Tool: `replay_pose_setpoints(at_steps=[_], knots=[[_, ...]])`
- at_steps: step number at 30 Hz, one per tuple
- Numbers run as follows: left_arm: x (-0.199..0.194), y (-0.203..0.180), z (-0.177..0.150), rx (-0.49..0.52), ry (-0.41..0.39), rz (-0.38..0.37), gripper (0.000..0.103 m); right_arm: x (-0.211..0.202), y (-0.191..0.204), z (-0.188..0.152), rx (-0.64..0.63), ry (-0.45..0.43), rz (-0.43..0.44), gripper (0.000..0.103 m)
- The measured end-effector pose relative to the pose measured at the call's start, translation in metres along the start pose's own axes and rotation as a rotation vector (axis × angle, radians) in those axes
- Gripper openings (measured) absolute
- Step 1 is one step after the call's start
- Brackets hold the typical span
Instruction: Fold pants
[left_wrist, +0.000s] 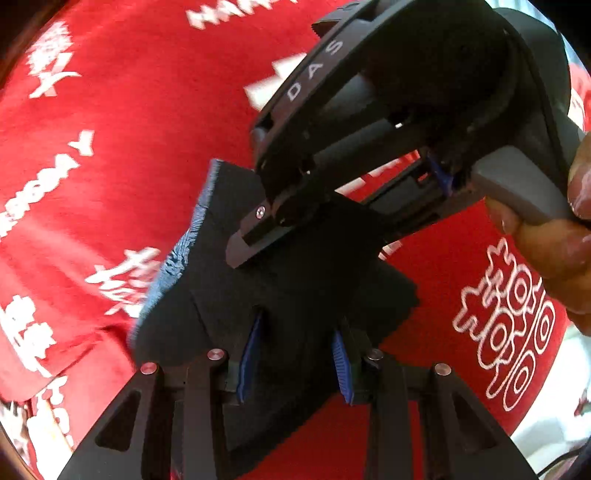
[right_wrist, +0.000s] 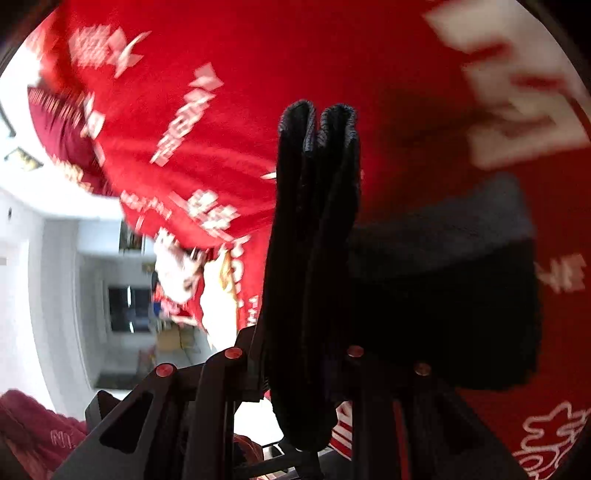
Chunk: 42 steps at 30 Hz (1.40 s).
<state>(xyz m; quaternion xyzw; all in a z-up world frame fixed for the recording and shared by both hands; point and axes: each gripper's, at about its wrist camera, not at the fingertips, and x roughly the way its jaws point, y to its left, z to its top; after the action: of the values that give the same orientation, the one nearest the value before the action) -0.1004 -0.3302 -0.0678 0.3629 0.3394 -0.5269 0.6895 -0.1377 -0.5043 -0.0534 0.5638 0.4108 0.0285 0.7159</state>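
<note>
Desk: Where are the pants (left_wrist: 295, 295) in the left wrist view?

Photographer: Dark fabric, lifted above a red cloth (left_wrist: 110, 147) printed with white lettering. The left hand-held gripper (left_wrist: 295, 350) has its blue-padded fingers (left_wrist: 251, 350) pinched in on the fabric, which fills the narrow gap between them. A blue textured edge shows along the left side of the pants.

Desk: And the second tool in that shot?

Photographer: That is the right hand-held gripper (left_wrist: 240, 251), coming in from the upper right, held by a hand (left_wrist: 554, 240) at the right edge. Its tips sit on the same dark fabric, just beyond the left one's fingers.

Desk: Its own camera?

Photographer: Blurred. A thick fold of the pants (right_wrist: 314, 258) stands upright between the right hand-held gripper (right_wrist: 295, 354) fingers, which are nearly together and clamped on it. More dark fabric spreads to the right. The red cloth (right_wrist: 258, 74) fills the background, with a pale room at the left.
</note>
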Motion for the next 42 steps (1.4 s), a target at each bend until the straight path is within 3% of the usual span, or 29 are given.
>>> replay_pose_setpoints(at_steps=[7, 9, 11, 14, 17, 20, 30, 36, 39, 42], knots=[[0.041, -0.032, -0.009, 0.047, 0.112, -0.002, 0.036, 0.008, -0.086, -0.013, 0.142, 0.007, -0.034, 0.024], [0.045, -0.038, -0.013, 0.067, 0.124, 0.006, 0.04, 0.006, -0.094, -0.014, 0.146, 0.008, -0.036, 0.025], [0.046, -0.038, -0.016, 0.069, 0.14, -0.01, 0.052, 0.004, -0.101, -0.017, 0.153, 0.009, -0.046, 0.026], [0.036, -0.033, -0.017, 0.038, 0.15, -0.043, 0.053, 0.005, -0.099, -0.021, 0.151, 0.017, -0.076, 0.027], [0.024, -0.022, -0.019, 0.004, 0.164, -0.055, 0.053, 0.0, -0.085, -0.025, 0.104, 0.023, -0.134, 0.037], [0.011, -0.002, -0.023, -0.058, 0.173, -0.05, 0.053, -0.008, -0.075, -0.032, 0.062, 0.016, -0.214, 0.044], [0.009, 0.089, -0.04, -0.274, 0.22, 0.103, 0.053, -0.036, -0.068, -0.051, 0.119, -0.09, -0.386, 0.044], [0.026, 0.158, -0.044, -0.476, 0.232, 0.152, 0.053, -0.047, -0.048, -0.036, 0.077, -0.134, -0.362, 0.044], [0.046, 0.189, -0.049, -0.598, 0.284, 0.151, 0.053, -0.037, -0.031, -0.02, 0.007, -0.13, -0.365, 0.044], [0.062, 0.198, -0.061, -0.656, 0.333, 0.127, 0.053, -0.016, -0.02, -0.005, -0.025, -0.103, -0.379, 0.044]])
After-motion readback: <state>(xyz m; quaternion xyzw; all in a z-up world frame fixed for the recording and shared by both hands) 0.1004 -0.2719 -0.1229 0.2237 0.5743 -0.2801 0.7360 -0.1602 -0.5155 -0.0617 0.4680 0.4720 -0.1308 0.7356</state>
